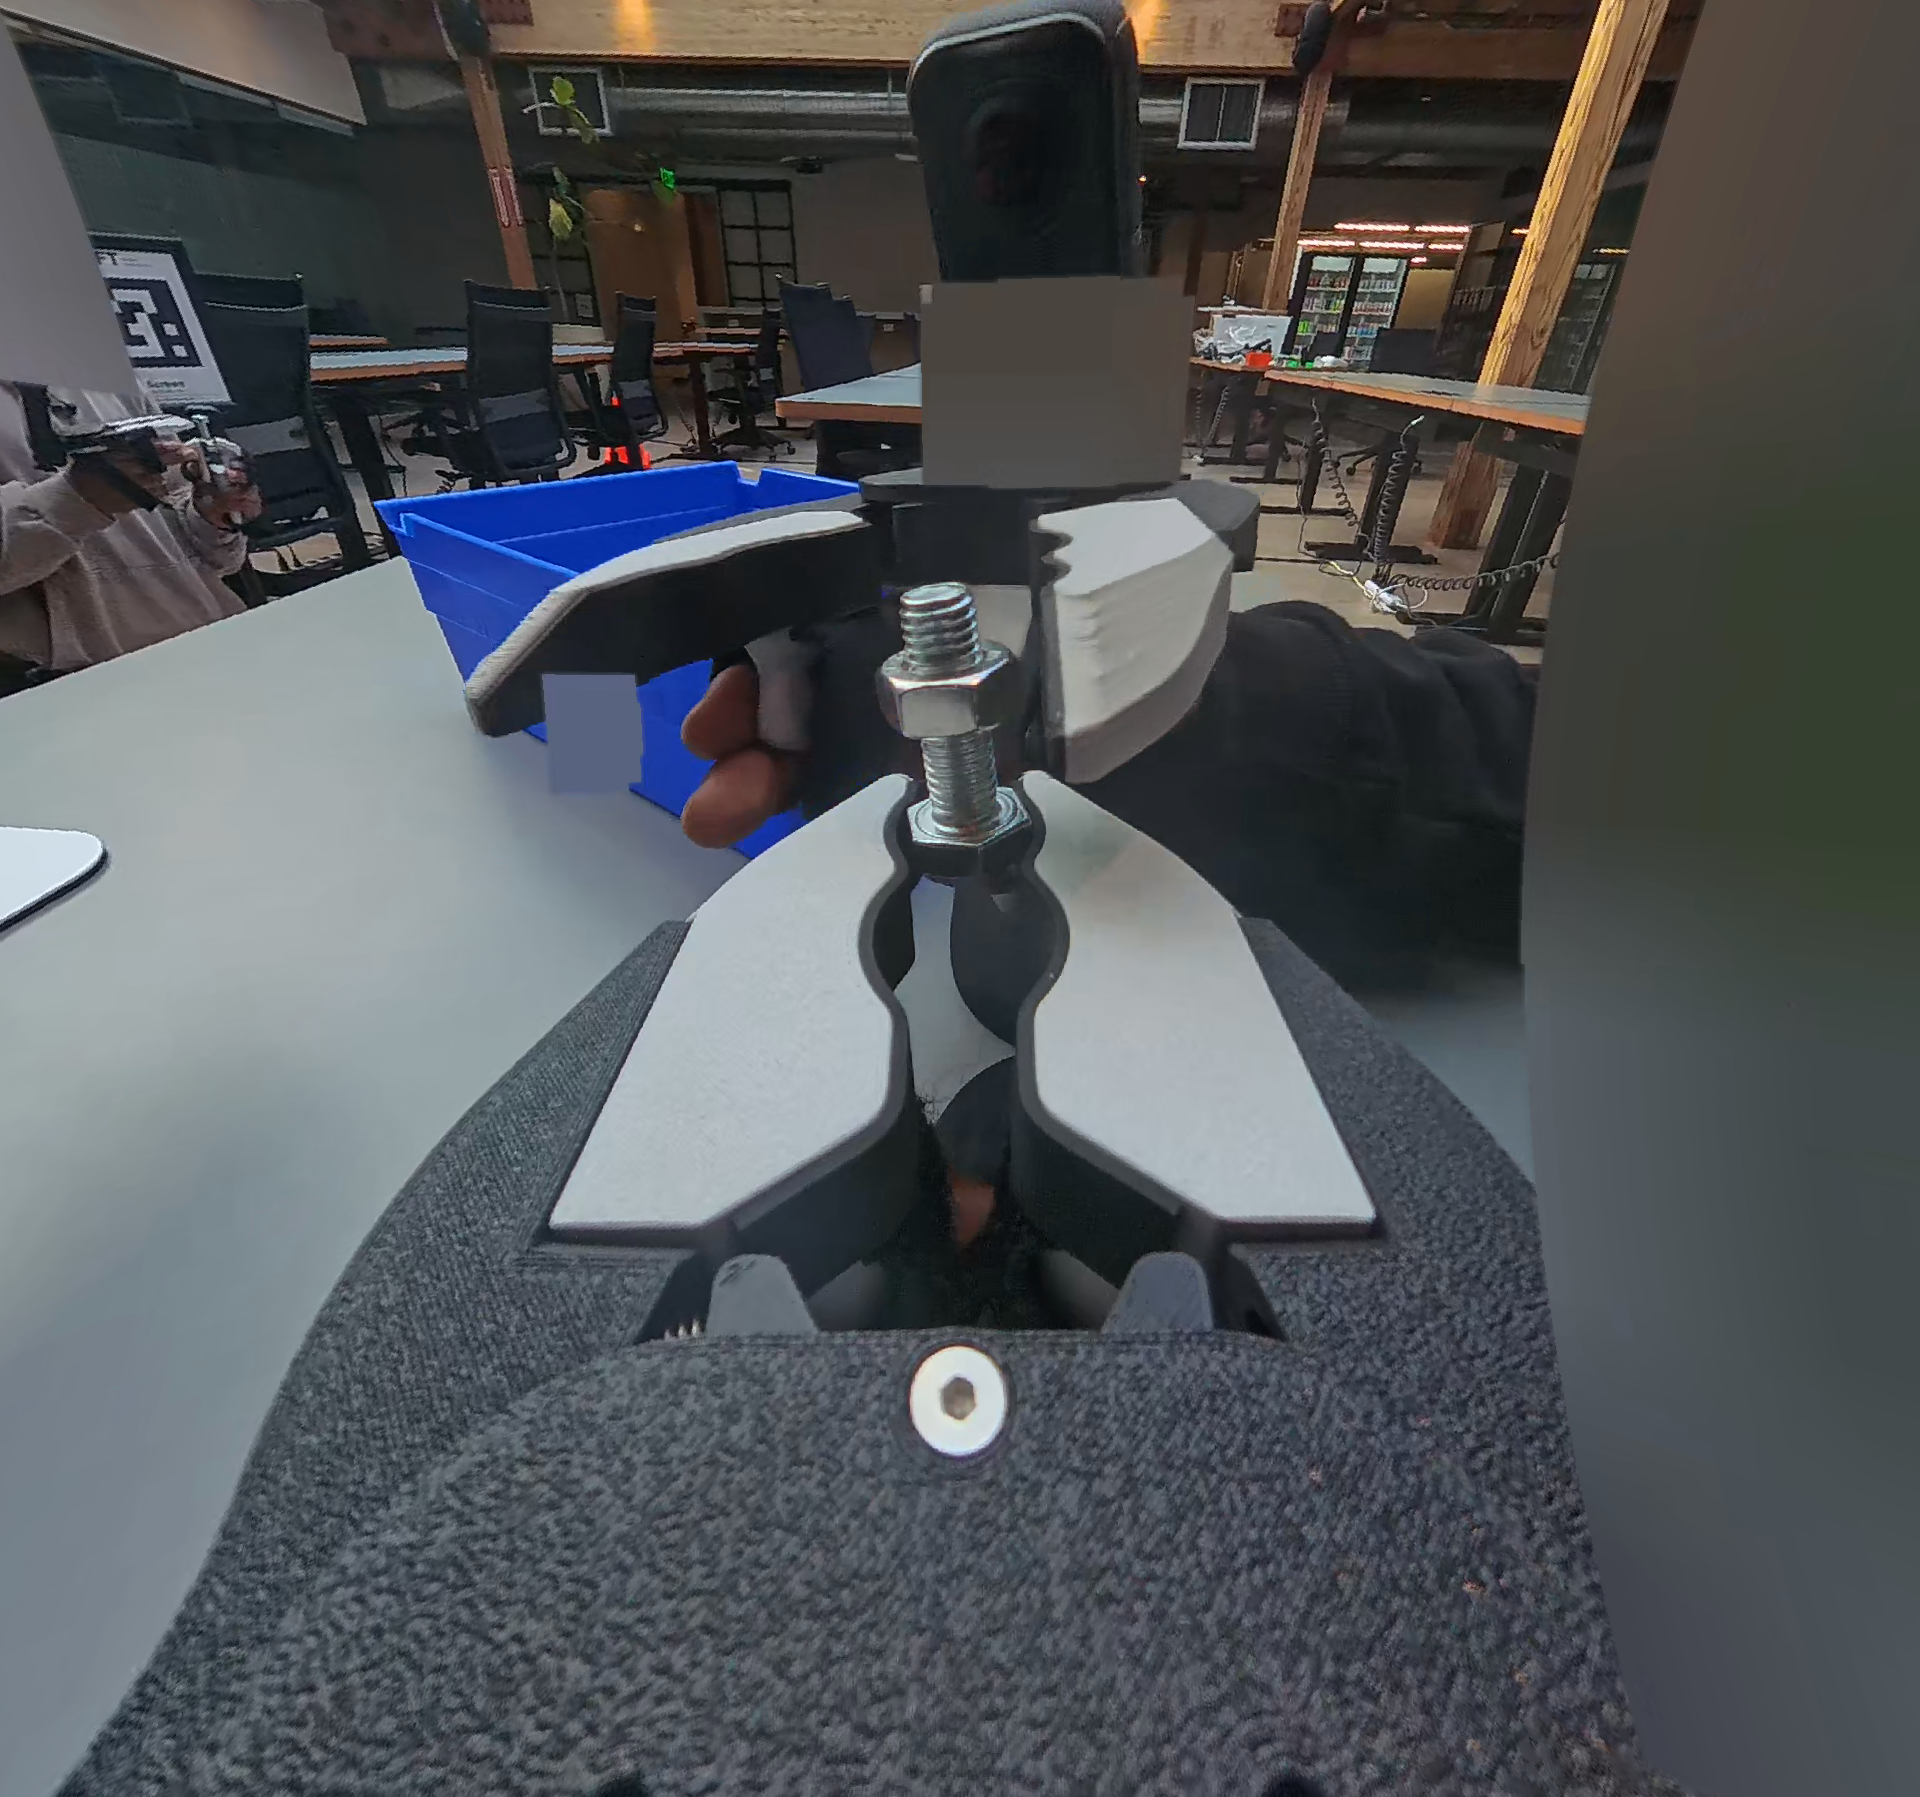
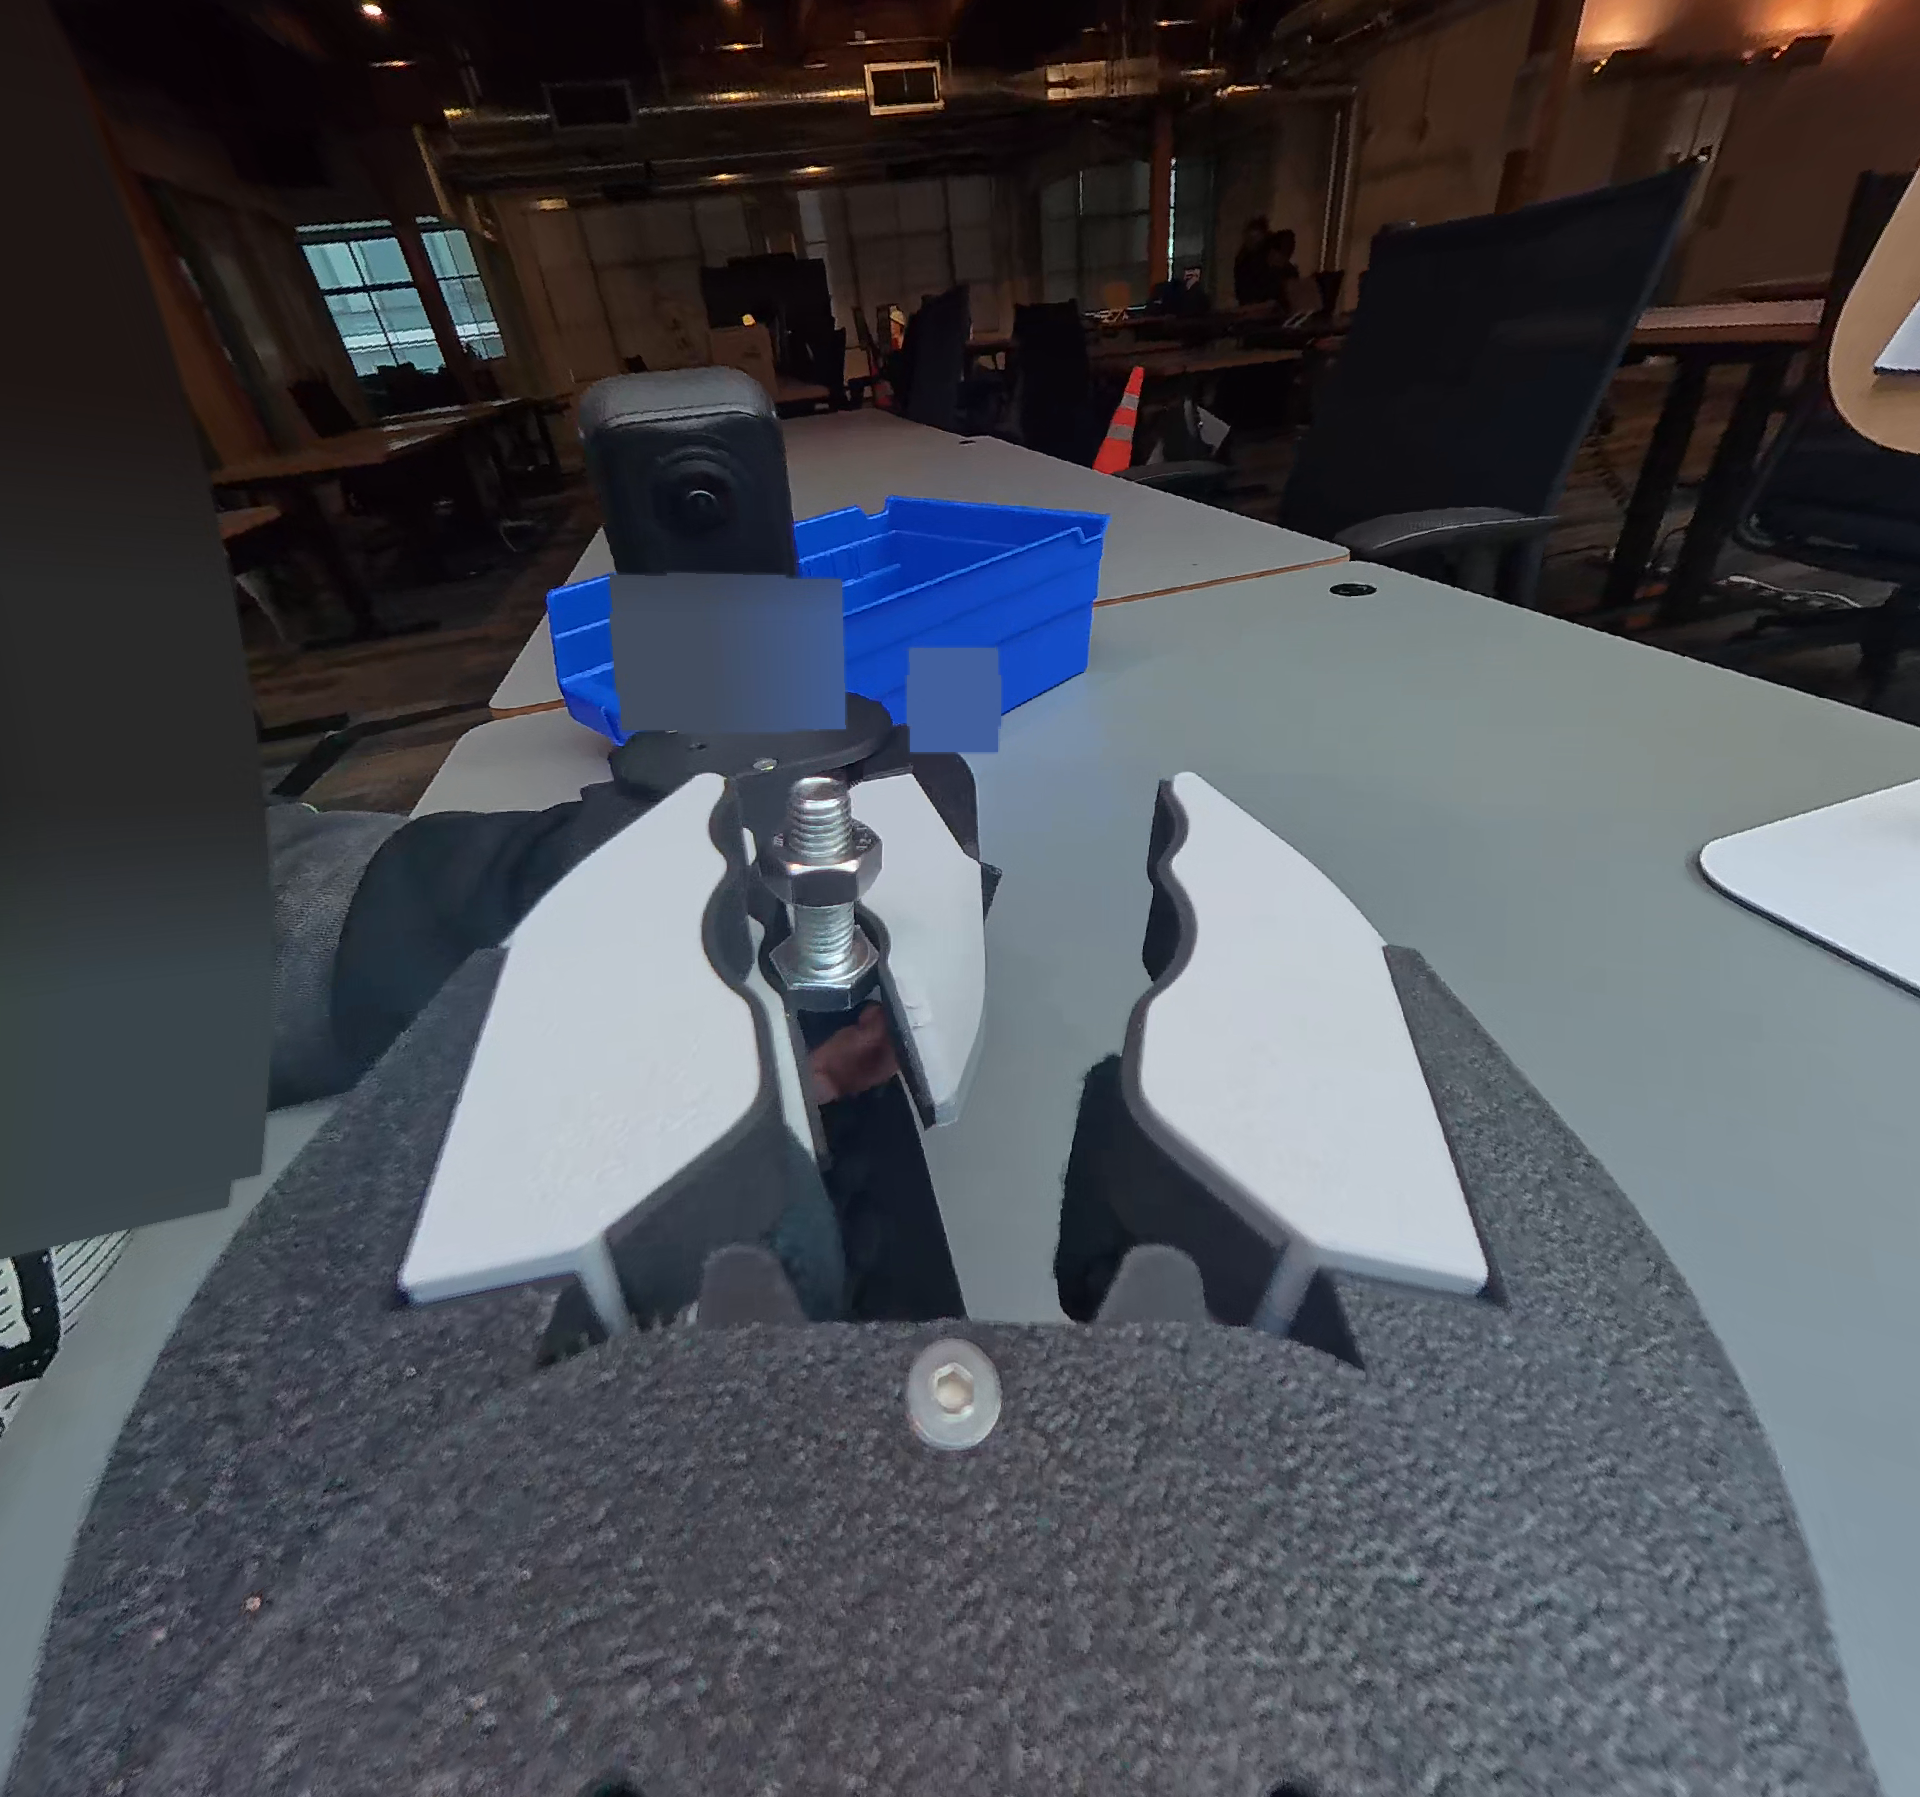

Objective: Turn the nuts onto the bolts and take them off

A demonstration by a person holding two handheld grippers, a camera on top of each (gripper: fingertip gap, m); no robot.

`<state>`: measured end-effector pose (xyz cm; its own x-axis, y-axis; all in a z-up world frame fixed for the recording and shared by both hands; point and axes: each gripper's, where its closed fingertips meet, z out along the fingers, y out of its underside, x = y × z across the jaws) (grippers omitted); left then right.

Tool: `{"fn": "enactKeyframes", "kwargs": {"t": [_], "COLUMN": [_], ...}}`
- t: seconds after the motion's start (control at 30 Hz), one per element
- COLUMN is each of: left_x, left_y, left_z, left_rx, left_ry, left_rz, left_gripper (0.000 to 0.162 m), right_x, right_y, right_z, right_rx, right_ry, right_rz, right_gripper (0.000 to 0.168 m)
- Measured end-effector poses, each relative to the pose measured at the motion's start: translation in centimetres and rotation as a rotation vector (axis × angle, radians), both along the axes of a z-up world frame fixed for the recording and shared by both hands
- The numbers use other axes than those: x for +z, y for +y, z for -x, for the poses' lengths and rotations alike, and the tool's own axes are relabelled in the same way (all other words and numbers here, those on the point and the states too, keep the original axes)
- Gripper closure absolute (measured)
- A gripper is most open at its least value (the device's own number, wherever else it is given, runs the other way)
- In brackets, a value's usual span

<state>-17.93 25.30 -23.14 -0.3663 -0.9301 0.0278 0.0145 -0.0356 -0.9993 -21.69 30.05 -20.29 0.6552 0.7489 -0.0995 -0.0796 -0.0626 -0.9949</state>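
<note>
Bolt (image 1: 948,771), upright, is clamped by closed left tongs (image 1: 961,838); nut (image 1: 945,698) at 12 o'clock is best gripped squarely by gaping, empty right tongs (image 2: 940,812).

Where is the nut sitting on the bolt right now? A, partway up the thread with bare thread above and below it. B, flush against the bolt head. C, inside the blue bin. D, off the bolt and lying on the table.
A: the nut sits partway up the upright bolt, with bare thread above and below it, while the left hand-held gripper clamps the bolt's head end.
</note>
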Motion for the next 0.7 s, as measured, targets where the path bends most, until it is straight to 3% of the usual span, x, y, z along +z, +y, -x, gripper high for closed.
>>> {"fn": "enactKeyframes", "kwargs": {"t": [0.2, 0.37, 0.43, 0.5, 0.63, 0.7], "left_x": [0.2, 0.2, 0.2, 0.2, 0.1, 0.0], "left_y": [0.1, 0.0, 0.0, 0.1, 0.1, 0.0], "left_z": [0.1, 0.1, 0.1, 0.1, 0.1, 0.0], "left_rx": [0.000, -0.002, -0.003, -0.001, 0.003, 0.006], "left_ry": [-0.012, -0.011, -0.011, -0.012, -0.008, -0.003], "left_rz": [0.009, 0.006, 0.007, 0.009, 0.005, -0.003], "left_gripper": [0.147, 0.147, 0.147, 0.147, 0.147, 0.147], "right_x": [0.5, 1.1, 1.4, 1.6, 1.4, 0.9], "right_y": [-1.0, -1.8, -2.0, -2.3, -2.2, -1.6], "right_z": [-1.7, -4.1, -4.4, -4.0, -2.1, -1.1], "right_rx": [0.017, -0.021, -0.018, 0.009, 0.065, 0.058], "right_ry": [-0.036, -0.065, -0.050, -0.039, -0.012, -0.008], "right_rz": [-0.036, -0.100, -0.112, -0.117, -0.090, -0.061], "right_gripper": [0.105, 0.146, 0.153, 0.149, 0.111, 0.102]}}
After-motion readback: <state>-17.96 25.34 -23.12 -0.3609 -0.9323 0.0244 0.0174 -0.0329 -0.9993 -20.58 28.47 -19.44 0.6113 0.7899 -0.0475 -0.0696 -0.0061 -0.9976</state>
